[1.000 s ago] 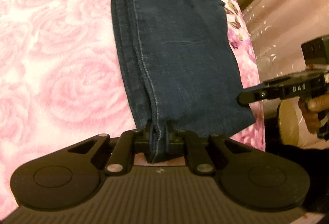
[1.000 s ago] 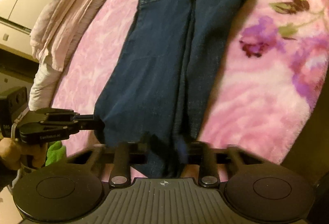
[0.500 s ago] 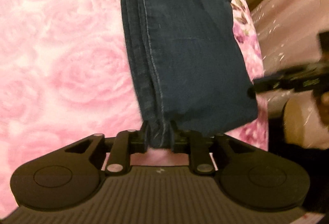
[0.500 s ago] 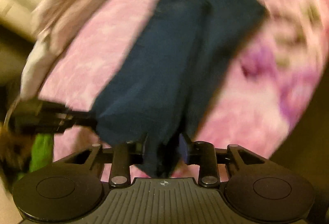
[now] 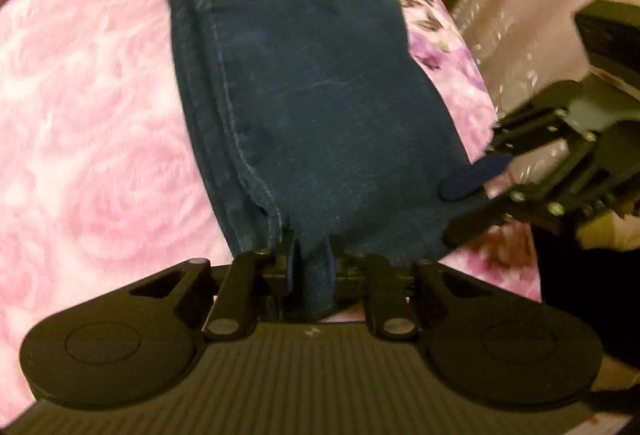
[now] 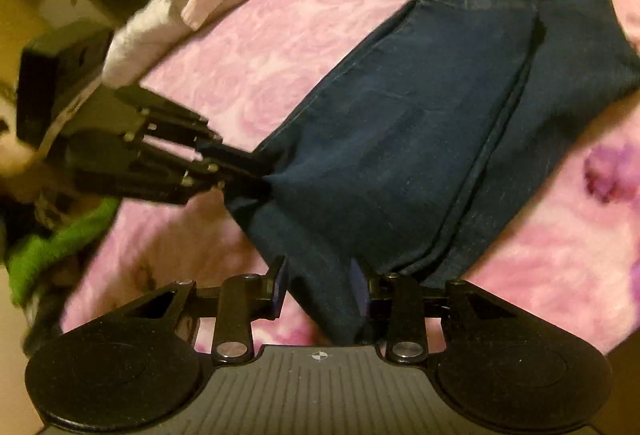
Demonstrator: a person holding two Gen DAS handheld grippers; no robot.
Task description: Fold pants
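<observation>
Pants [image 5: 320,115]: folded lengthwise on pink blanket [image 5: 92,115] | left tongs [image 5: 310,267]: clamping hem corner | right tongs [image 6: 320,287]: parted around other corner

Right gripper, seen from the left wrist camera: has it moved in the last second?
Yes. The right gripper has moved left, from over the pale curtain onto the jeans, where its jaws now straddle the near right corner.
</observation>
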